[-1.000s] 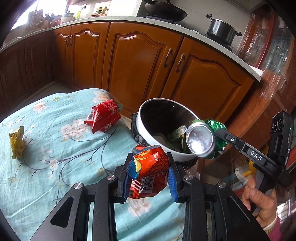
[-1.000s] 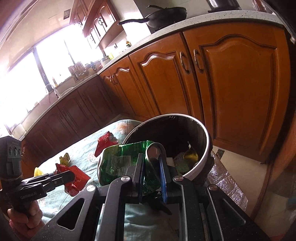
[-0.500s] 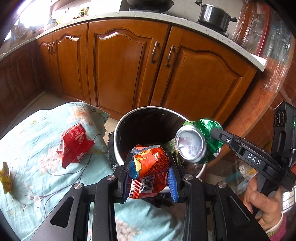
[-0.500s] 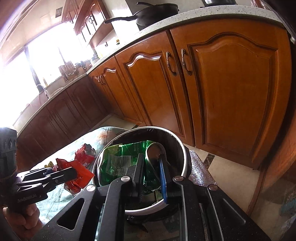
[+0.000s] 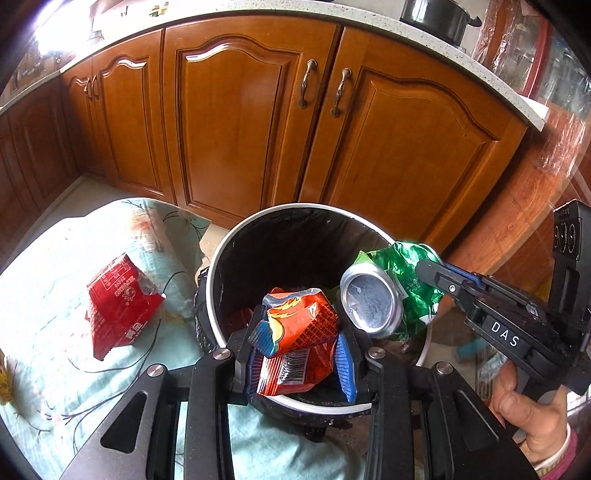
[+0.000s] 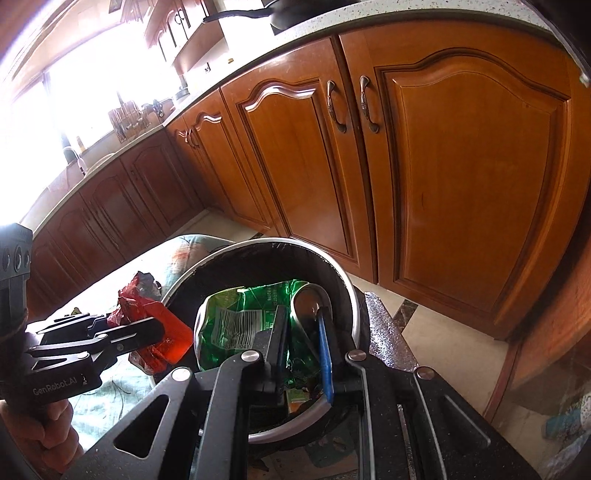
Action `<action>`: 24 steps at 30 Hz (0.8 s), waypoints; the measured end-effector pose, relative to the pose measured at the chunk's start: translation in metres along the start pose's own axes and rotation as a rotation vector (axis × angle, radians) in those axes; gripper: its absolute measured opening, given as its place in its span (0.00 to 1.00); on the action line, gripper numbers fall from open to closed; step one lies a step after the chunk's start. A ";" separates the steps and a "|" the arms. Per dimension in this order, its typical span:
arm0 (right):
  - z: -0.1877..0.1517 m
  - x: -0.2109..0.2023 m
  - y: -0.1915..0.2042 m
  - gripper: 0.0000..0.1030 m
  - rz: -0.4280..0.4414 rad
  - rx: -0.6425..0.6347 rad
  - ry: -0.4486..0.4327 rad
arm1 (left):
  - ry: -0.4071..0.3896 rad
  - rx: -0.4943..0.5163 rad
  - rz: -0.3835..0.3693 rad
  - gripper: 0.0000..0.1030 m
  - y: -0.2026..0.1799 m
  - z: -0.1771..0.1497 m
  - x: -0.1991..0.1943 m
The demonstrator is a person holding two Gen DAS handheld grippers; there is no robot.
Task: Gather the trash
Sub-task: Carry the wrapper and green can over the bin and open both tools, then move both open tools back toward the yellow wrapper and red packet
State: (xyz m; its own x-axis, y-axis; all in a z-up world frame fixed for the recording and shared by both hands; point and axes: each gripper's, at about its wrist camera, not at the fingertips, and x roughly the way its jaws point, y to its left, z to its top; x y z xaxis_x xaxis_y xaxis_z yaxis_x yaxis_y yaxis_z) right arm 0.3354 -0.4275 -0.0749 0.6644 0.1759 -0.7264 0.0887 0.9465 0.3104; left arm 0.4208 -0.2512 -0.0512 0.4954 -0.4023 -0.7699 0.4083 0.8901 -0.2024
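Note:
My left gripper [image 5: 301, 345] is shut on a red and orange snack wrapper [image 5: 299, 332] and holds it over the near rim of the round bin [image 5: 236, 243] with its black liner. My right gripper [image 6: 303, 332] is shut on a crushed green can [image 6: 240, 317] and holds it over the bin's opening [image 6: 258, 258]; the can also shows in the left wrist view [image 5: 384, 291]. A second red wrapper [image 5: 118, 299] lies on the light blue floral cloth [image 5: 44, 332] left of the bin. Some trash lies at the bottom of the bin.
Wooden kitchen cabinets [image 5: 258, 122] stand close behind the bin under a speckled counter with a pot [image 5: 436, 14]. A yellow scrap [image 5: 3, 384] lies at the cloth's left edge. Tiled floor [image 6: 410, 325] lies right of the bin.
Both grippers have moved forward and over the bin with their loads still held. The cloth and the red wrapper have slid left in view.

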 end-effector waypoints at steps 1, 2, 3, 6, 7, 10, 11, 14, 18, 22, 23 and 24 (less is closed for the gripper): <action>0.000 0.001 -0.001 0.14 -0.002 -0.001 0.005 | 0.002 0.003 0.000 0.32 -0.001 0.000 0.001; 0.001 0.003 -0.001 0.14 -0.003 -0.003 0.010 | 0.004 0.005 -0.003 0.33 -0.001 0.001 0.003; 0.001 0.005 0.000 0.14 -0.003 -0.007 0.017 | 0.005 0.008 -0.005 0.33 -0.003 0.002 0.004; 0.001 0.008 0.000 0.16 -0.009 -0.019 0.025 | 0.001 0.011 -0.007 0.37 -0.007 0.003 0.004; 0.001 0.009 0.001 0.19 -0.010 -0.024 0.028 | -0.004 0.014 -0.006 0.41 -0.006 0.003 0.004; 0.001 0.007 0.002 0.38 -0.024 -0.027 0.021 | -0.012 0.021 0.001 0.45 -0.008 0.001 0.002; 0.002 0.005 0.001 0.41 -0.022 -0.023 0.016 | -0.013 0.018 0.002 0.46 -0.007 0.000 0.001; 0.002 -0.002 -0.002 0.42 -0.021 -0.004 -0.002 | -0.025 0.006 -0.006 0.48 -0.003 -0.004 -0.005; -0.001 -0.012 -0.002 0.55 -0.009 0.019 -0.027 | -0.043 -0.026 -0.015 0.51 0.005 -0.014 -0.016; -0.007 -0.026 0.002 0.70 0.020 0.044 -0.056 | -0.061 -0.056 -0.025 0.52 0.013 -0.027 -0.032; -0.009 -0.030 0.004 0.74 0.027 0.051 -0.065 | -0.067 -0.064 -0.026 0.52 0.016 -0.031 -0.036; -0.011 -0.034 0.006 0.75 0.037 0.058 -0.073 | -0.073 -0.073 -0.027 0.52 0.019 -0.036 -0.041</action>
State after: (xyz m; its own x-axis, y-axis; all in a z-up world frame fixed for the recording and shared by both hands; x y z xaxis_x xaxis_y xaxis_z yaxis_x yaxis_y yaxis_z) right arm 0.3049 -0.4245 -0.0547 0.7204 0.1879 -0.6676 0.1045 0.9222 0.3724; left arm 0.3810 -0.2101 -0.0453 0.5405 -0.4382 -0.7183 0.3662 0.8911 -0.2680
